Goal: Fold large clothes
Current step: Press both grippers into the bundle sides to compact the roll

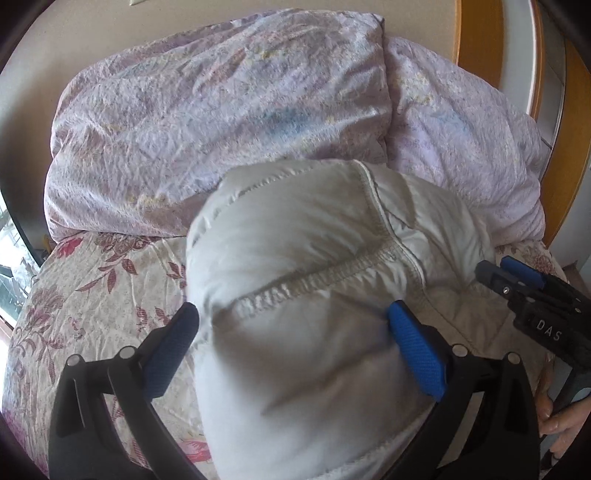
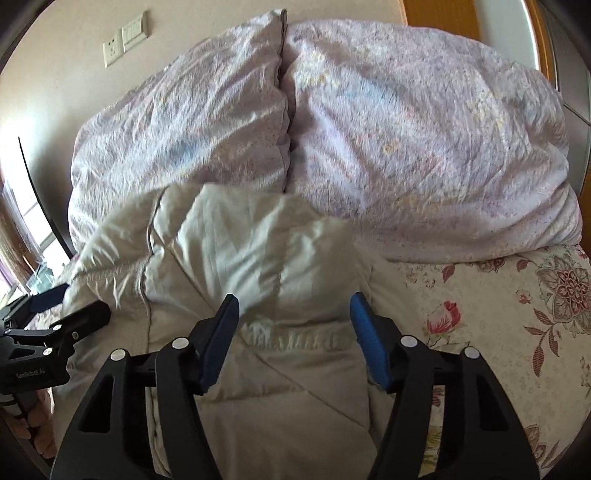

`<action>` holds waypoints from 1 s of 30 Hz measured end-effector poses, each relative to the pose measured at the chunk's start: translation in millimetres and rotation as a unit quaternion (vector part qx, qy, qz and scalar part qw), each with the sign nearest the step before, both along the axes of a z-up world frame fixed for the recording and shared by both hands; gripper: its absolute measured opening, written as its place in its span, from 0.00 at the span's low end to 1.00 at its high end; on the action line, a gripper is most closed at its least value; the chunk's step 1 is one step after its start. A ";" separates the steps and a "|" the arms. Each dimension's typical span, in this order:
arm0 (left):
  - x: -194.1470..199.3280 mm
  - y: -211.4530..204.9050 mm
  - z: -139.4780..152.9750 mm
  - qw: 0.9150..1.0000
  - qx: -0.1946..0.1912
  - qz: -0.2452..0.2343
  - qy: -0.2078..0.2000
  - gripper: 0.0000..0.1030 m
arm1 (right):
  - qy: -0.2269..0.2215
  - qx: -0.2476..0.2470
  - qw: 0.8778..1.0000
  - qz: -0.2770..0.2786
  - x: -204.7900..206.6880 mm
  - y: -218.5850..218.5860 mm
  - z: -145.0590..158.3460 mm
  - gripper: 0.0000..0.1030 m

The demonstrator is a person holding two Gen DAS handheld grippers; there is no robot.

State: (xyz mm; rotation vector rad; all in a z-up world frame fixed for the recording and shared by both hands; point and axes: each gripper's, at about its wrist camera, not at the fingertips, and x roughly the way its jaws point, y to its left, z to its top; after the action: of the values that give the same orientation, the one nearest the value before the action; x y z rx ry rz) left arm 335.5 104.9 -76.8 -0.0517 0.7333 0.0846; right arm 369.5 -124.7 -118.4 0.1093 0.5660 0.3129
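A white puffy jacket [image 1: 314,295] lies bunched on the flowered bedspread [image 1: 92,295]. My left gripper [image 1: 295,325] straddles a thick roll of it. The roll fills the wide gap, and the blue pads [image 1: 410,339] dent the fabric on both sides. In the right wrist view the jacket [image 2: 258,240] lies folded, its elastic hem running between the fingers of my right gripper [image 2: 293,317]. These jaws stand apart just over the cloth, and the pads [image 2: 364,332] do not pinch it. The left gripper [image 2: 70,306] sits at the jacket's left edge, and the right gripper [image 1: 498,269] hovers at its right edge.
A bulky lilac quilt [image 2: 406,147], folded in two humps, fills the bed behind the jacket against a beige wall. A wall socket plate [image 2: 125,37] is at the upper left. Wooden furniture [image 1: 480,33] stands at the right, with a window at the far left.
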 end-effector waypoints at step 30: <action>4.8 -7.7 -14.2 0.998 0.043 0.019 -0.035 0.98 | 0.023 -0.012 0.999 -0.029 20.4 2.6 -29.2 0.63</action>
State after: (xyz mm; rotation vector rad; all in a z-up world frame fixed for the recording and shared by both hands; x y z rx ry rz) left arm 340.3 97.3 -91.0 0.0144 0.6575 0.1501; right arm 390.0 -122.0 -147.5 0.1105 0.6111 0.2469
